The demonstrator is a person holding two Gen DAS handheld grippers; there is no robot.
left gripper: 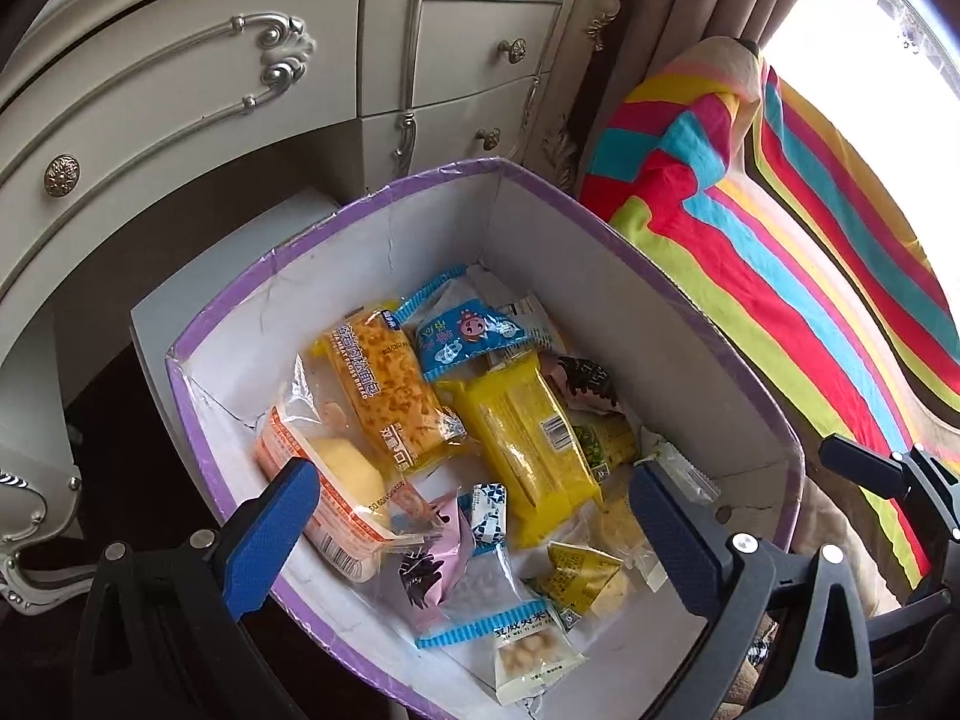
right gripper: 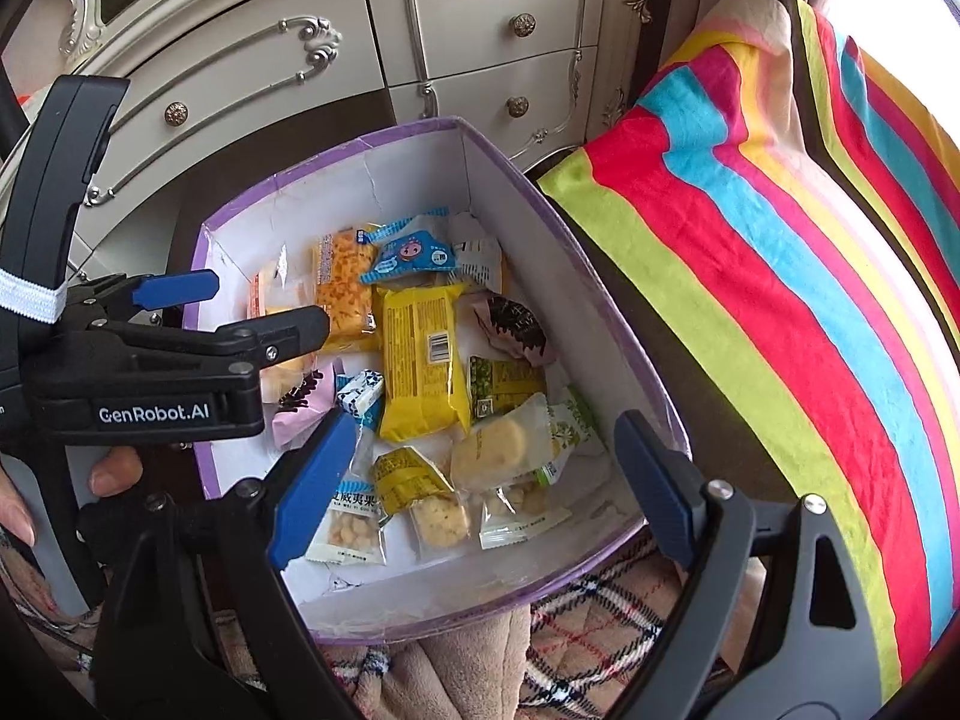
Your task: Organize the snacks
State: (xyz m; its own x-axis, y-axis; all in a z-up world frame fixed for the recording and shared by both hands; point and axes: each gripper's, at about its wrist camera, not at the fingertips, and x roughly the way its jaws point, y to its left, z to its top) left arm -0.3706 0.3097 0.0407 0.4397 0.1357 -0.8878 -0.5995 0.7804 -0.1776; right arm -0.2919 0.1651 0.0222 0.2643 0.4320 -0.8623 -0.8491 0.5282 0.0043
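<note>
Both wrist cameras look steeply down, close above the purple-rimmed snack box (left gripper: 606, 222) (right gripper: 576, 246). The right view also catches the left gripper (right gripper: 240, 306). Both share the cream dresser (left gripper: 240, 90) (right gripper: 480, 30) behind.

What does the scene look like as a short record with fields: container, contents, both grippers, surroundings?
container: purple-rimmed box, open top, white inside
contents: loose snack packets, among them a yellow packet and a blue cartoon packet
left gripper: fingers open, above the box, holding nothing
right gripper: fingers open, above the box, holding nothing
surroundings: cream dresser behind, striped blanket to the right
</note>
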